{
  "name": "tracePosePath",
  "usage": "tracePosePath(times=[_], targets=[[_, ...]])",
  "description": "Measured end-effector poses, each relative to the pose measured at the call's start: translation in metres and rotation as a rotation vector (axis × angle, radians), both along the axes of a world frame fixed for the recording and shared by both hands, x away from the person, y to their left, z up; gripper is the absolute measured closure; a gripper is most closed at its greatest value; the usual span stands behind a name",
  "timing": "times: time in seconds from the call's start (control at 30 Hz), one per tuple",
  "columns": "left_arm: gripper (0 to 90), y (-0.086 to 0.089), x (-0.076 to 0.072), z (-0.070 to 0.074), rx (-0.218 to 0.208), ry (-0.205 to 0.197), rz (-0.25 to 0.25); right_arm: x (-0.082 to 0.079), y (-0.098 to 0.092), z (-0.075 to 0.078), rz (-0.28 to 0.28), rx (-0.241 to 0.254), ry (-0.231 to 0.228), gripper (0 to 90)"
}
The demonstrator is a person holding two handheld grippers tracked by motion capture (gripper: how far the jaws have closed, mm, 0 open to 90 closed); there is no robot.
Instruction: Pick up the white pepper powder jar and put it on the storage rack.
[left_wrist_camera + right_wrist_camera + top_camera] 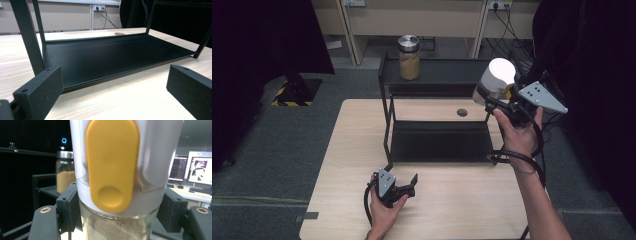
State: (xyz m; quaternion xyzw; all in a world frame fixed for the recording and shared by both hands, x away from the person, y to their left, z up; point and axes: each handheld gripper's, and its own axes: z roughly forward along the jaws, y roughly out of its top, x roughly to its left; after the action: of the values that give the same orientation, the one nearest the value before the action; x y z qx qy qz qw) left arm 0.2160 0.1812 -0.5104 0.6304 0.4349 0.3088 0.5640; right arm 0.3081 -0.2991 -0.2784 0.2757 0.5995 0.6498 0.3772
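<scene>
**Second jar carried toward the upper shelf of the rack**

A clear glass jar with a white lid and a yellow oval flip tab (495, 80), filled with pale powder, is held clamped in the right gripper (492, 100); in the right gripper view its two black jaws are seen pressed against the glass just below the lid (112, 165). The jar is held in the air, tilted, at the right end of the black metal two-tier rack (437, 120), near the level of the top shelf and not yet resting on it.

One step appears already done: a glass jar with a metal lid and golden-brown contents (409, 57) is standing upright on the left part of the upper shelf. The lower shelf (107, 55) is bare.

The left gripper (404, 182) is held low over the light wooden table (462, 210), in front of the rack, with its jaws spread wide and nothing between them.

What is judged to be left: the white-lidded jar is to be set down upright on the upper shelf, beside the first jar, and then released
</scene>
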Motion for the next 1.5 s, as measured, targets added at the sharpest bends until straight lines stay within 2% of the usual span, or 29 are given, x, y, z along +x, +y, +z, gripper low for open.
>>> tracePosePath(times=[0.3,0.4,0.43,0.67,0.97,1.1,1.2,1.5], targets=[[0.1,0.0,0.0,0.0,-0.004,0.003,0.001,0.015,0.006,0.02,-0.021,0.009,-0.016,30.8],[0.1,0.001,0.001,0.0,-0.009,0.007,0.002,0.027,0.011,0.03,-0.044,0.006,-0.007,30.8],[0.1,0.001,0.001,0.0,-0.008,0.007,0.002,0.027,0.011,0.03,-0.044,0.006,-0.007,30.8],[0.1,0.0,0.001,0.001,-0.004,0.008,0.001,0.053,0.019,0.042,-0.079,-0.002,0.034,30.8],[0.1,0.0,0.001,0.001,-0.003,0.009,0.0,0.08,0.025,0.049,-0.114,-0.031,0.111,30.8],[0.1,0.0,0.001,0.001,-0.001,0.009,0.0,0.086,0.025,0.053,-0.118,-0.054,0.134,30.8],[0.1,0.0,0.001,0.001,0.003,0.007,-0.001,0.09,0.025,0.052,-0.117,-0.053,0.152,30.7],[0.1,-0.001,0.001,0.001,0.009,0.005,-0.002,0.1,0.024,0.047,-0.102,-0.031,0.157,30.6]])
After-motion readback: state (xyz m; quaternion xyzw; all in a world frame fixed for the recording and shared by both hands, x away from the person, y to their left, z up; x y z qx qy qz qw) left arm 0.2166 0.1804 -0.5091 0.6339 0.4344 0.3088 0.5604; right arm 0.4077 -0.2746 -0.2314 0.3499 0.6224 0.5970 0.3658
